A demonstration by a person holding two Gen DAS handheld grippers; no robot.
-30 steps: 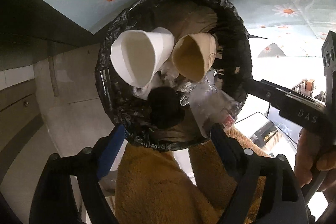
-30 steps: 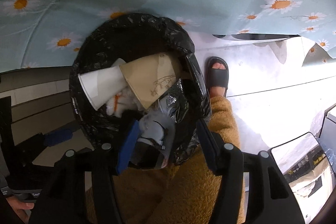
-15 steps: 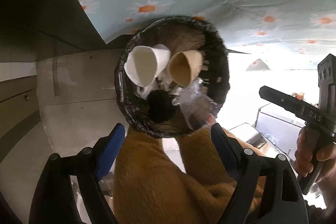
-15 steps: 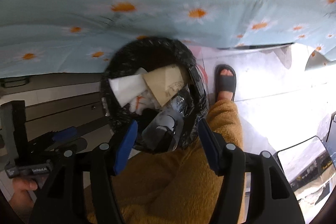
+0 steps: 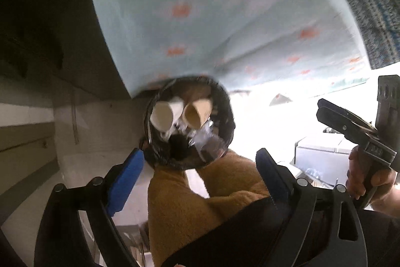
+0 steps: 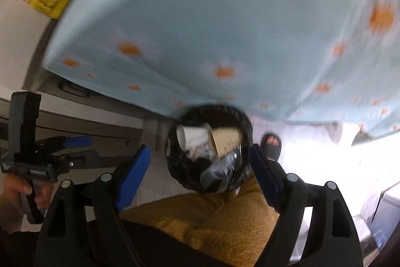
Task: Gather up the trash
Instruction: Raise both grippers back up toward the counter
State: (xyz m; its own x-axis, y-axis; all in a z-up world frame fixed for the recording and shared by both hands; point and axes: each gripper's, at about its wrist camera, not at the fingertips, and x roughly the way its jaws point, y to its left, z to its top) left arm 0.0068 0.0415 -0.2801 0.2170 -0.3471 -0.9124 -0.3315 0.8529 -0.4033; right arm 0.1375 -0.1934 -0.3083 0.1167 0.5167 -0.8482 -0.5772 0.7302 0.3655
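Inside the lined bin (image 5: pixel 190 124) lie two paper cups (image 5: pixel 192 114) and clear plastic, while above it both the left gripper (image 5: pixel 200 164) and right gripper (image 6: pixel 200 162), jaws just widened, hang empty

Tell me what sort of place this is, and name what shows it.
Probably a room in a home, at a table's edge. A daisy-print tablecloth hangs over the table, a bag-lined trash bin holding paper cups stands on the pale floor below, and a foot in a slipper stands beside it.
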